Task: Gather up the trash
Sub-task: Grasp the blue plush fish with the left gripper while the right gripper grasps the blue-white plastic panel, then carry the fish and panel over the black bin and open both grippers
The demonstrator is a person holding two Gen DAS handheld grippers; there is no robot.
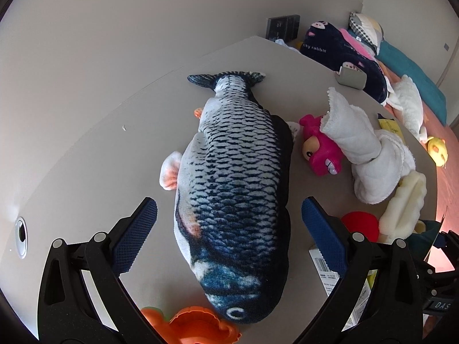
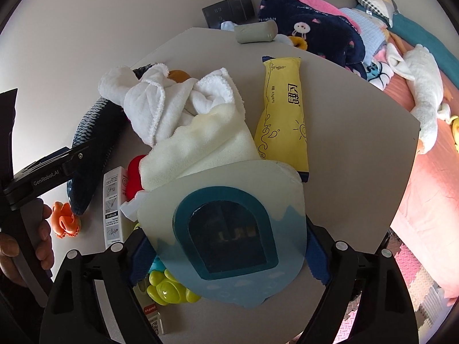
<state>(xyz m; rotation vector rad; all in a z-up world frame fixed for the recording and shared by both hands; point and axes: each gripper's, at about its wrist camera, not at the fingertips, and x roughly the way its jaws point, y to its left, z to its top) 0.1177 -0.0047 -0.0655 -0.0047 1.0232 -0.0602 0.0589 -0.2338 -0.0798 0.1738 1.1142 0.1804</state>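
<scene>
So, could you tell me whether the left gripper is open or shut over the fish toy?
Open. The left gripper has its blue pads spread on either side of the plush fish, with table visible between pad and fish.

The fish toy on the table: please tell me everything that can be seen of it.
The fish toy is a long plush fish of soft fabric with printed scales: dark blue along the back, white on the belly, with pale pink fins and a dark tail. It lies flat on the grey table, its tail toward the wall and its head toward the camera. The open left tongs stand on both sides of its body without pressing it. An orange toy lies close to its head.
</scene>
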